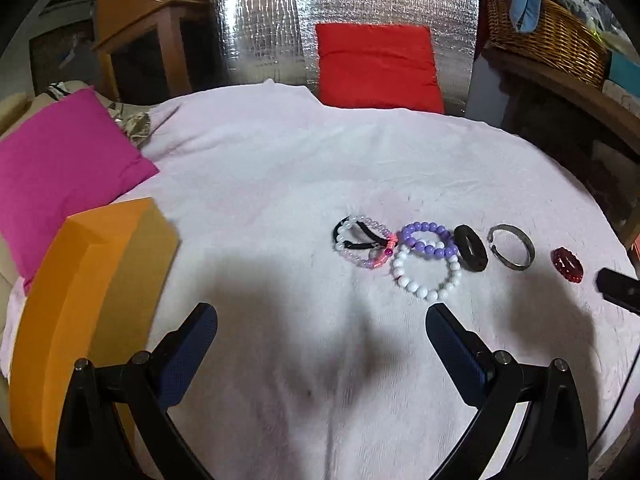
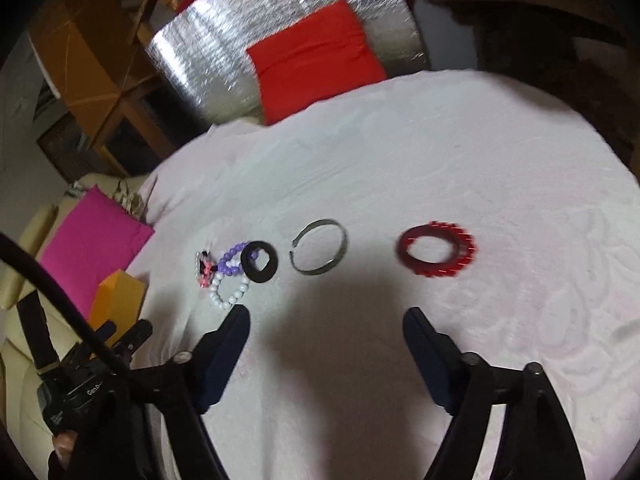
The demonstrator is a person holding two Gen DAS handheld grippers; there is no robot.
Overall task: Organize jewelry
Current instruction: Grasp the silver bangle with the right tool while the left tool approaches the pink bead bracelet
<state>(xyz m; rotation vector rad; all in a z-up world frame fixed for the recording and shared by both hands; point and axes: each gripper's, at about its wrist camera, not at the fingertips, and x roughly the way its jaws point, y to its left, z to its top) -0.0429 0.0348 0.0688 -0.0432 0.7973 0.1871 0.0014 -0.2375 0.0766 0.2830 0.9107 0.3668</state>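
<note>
Bracelets lie in a row on a pale pink cloth (image 1: 280, 168). From left: a black and pink-white beaded tangle (image 1: 362, 240), a purple bead bracelet (image 1: 428, 238), a white bead bracelet (image 1: 426, 276), a black ring (image 1: 471, 253), a grey metal cuff (image 1: 512, 246) and a red toothed bangle (image 1: 567, 266). An orange box (image 1: 92, 280) stands at the left. My left gripper (image 1: 322, 320) hangs open above the cloth, short of the white beads. My right gripper (image 2: 326, 324) is open too, with nothing between its fingers, short of the cuff (image 2: 320, 248) and the red bangle (image 2: 436, 250).
A magenta cushion (image 1: 60, 168) lies at the left edge and a red cushion (image 1: 378, 66) leans on a silver foil panel (image 1: 260, 20) at the back. A wicker basket (image 1: 548, 36) sits on a shelf at the right. Wooden furniture (image 1: 136, 36) stands behind.
</note>
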